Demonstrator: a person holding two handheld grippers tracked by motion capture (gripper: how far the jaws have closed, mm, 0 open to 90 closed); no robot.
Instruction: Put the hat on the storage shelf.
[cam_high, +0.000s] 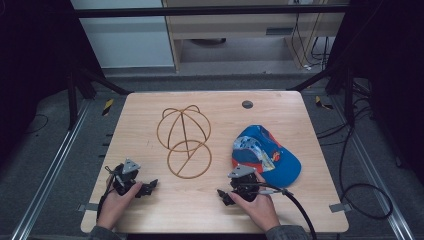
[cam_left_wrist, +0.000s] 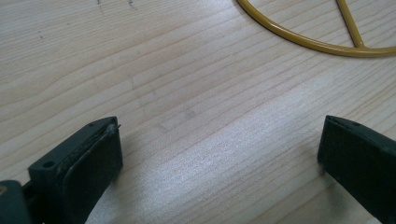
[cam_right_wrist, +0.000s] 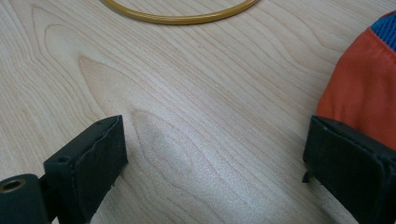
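Observation:
A gold wire frame (cam_high: 184, 141), a dome of hoops joined to a flat ring, lies in the middle of the wooden table (cam_high: 150, 115). A blue cap with an orange brim (cam_high: 265, 154) lies to its right. My left gripper (cam_high: 146, 188) rests low on the table near the front left, open, with bare wood between its jaws (cam_left_wrist: 219, 135); the ring (cam_left_wrist: 317, 45) lies ahead of it. My right gripper (cam_high: 224, 195) sits just in front of the cap, open over bare wood (cam_right_wrist: 215, 133). The cap's orange brim (cam_right_wrist: 362, 88) is beside its right jaw, and the ring (cam_right_wrist: 177, 18) is ahead.
A small dark round disc (cam_high: 247, 104) sits near the table's far edge. Black cables (cam_high: 350, 165) trail on the floor to the right. Metal rails run along both sides of the table, with cabinets beyond.

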